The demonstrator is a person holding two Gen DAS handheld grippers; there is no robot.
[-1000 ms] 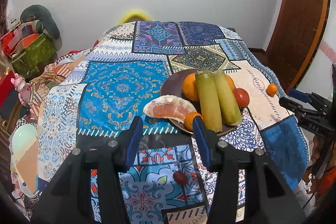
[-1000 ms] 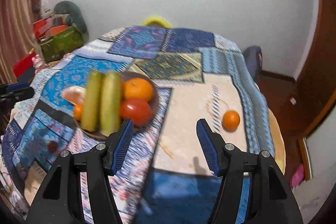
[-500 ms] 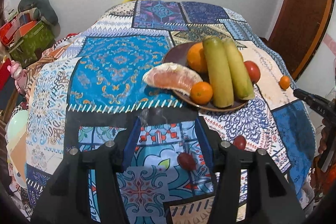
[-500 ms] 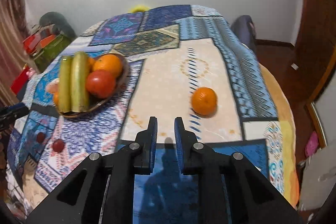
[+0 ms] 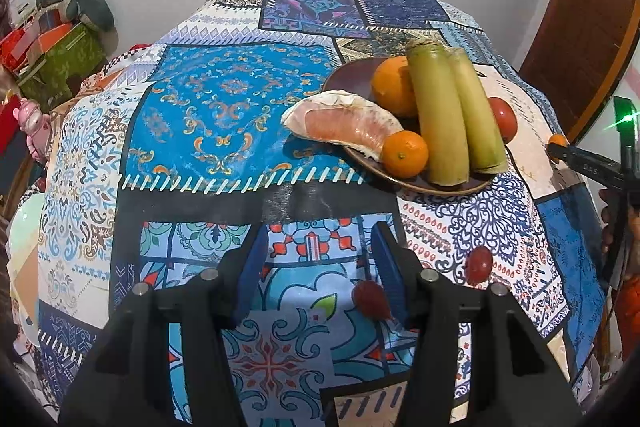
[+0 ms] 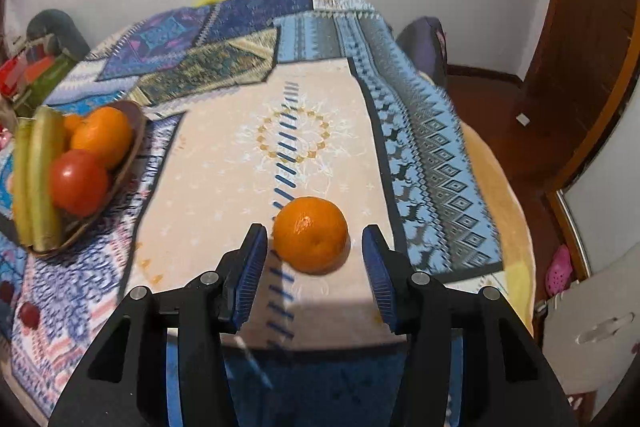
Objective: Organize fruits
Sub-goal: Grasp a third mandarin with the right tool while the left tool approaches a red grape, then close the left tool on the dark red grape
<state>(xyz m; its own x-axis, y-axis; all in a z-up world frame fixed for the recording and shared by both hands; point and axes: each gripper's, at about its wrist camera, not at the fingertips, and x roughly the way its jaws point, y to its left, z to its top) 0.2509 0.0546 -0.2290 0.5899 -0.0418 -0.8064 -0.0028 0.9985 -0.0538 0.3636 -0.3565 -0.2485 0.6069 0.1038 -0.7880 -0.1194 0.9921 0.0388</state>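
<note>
The right tongs point(image 6: 314, 263) stand apart, straddling a loose mandarin point(image 6: 311, 235) on the cream patch of the counter point(image 6: 224, 187), pads not touching it. The left tongs point(image 5: 320, 259) are also apart, above the patterned cloth, with a small dark red fruit point(image 5: 370, 299) just inside the right pad and another point(image 5: 479, 264) nearby. The brown plate point(image 5: 352, 79) holds oranges, a tomato, two green stalks and a pomelo segment.

left wrist: above the table's point(image 5: 224, 115) near edge, facing its far edge, plate point(image 5: 352, 75) mid-distance right | right wrist: low and close over the table's right edge, facing the far edge | shared: plate point(image 6: 132, 147), patchwork cloth
</note>
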